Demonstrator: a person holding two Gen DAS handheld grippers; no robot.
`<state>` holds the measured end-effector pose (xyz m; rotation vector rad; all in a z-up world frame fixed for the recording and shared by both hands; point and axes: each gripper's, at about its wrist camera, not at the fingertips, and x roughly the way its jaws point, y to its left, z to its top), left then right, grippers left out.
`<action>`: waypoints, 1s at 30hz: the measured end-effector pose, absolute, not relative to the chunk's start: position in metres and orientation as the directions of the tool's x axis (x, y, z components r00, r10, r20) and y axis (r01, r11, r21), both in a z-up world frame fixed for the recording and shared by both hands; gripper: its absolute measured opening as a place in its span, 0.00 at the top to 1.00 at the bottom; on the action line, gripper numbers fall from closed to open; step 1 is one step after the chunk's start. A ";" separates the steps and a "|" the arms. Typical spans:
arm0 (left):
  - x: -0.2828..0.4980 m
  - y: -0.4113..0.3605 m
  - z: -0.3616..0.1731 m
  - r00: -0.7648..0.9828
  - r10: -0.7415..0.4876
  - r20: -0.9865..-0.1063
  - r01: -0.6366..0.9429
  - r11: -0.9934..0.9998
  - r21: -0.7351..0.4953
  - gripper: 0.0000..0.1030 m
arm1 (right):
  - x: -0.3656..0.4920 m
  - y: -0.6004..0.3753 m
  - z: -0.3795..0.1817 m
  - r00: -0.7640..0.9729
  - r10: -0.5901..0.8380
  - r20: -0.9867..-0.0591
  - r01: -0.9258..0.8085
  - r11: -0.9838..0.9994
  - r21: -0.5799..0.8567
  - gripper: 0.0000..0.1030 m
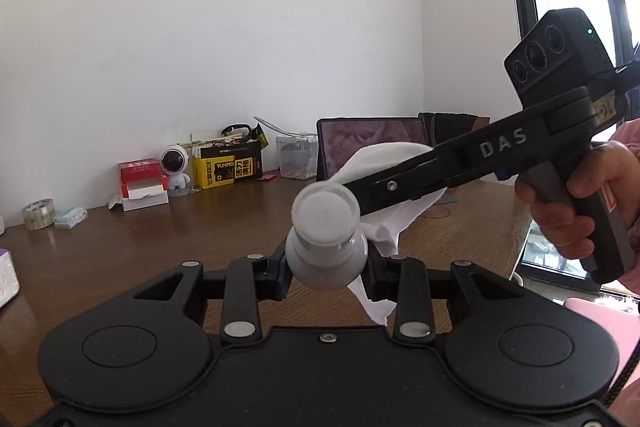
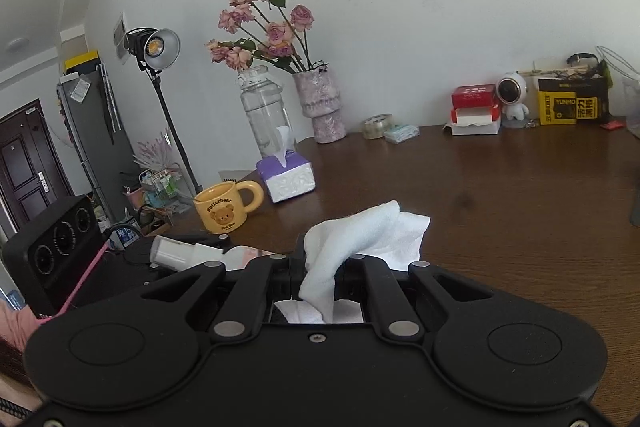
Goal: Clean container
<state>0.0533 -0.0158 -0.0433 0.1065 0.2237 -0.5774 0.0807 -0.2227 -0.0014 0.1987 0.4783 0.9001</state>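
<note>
Above the tabletop (image 1: 168,247), left tongs (image 1: 326,263) clamp the white container (image 1: 325,243); right tongs (image 2: 320,267) clamp the cloth (image 2: 360,239) beside it. Wiping underway; next, press cloth against container.

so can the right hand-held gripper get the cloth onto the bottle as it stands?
Probably yes. The right hand-held gripper holds the cloth right beside the bottle, which the left hand-held gripper holds up off the table. Nothing sits between them; the bottle's mouth faces away from the left camera.
</note>
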 end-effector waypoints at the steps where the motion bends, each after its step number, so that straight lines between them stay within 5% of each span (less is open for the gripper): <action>1: 0.054 -0.016 -0.044 0.817 -0.524 -0.241 0.548 0.836 0.041 0.67 | 0.077 -0.223 0.001 0.506 0.807 -0.305 -0.714 0.590 0.377 0.93; 9: 0.053 -0.023 -0.044 0.818 -0.528 -0.229 0.553 0.831 0.056 0.68 | 0.060 -0.214 0.022 0.426 0.872 -0.239 -0.773 0.489 0.405 0.93; 21: 0.050 -0.025 -0.039 0.810 -0.547 -0.212 0.568 0.822 0.049 0.67 | 0.104 -0.236 -0.020 0.545 0.759 -0.357 -0.625 0.652 0.431 0.93; 30: 0.054 -0.024 -0.033 0.802 -0.567 -0.188 0.579 0.815 0.011 0.67 | 0.106 -0.236 -0.043 0.517 0.776 -0.361 -0.597 0.630 0.497 0.93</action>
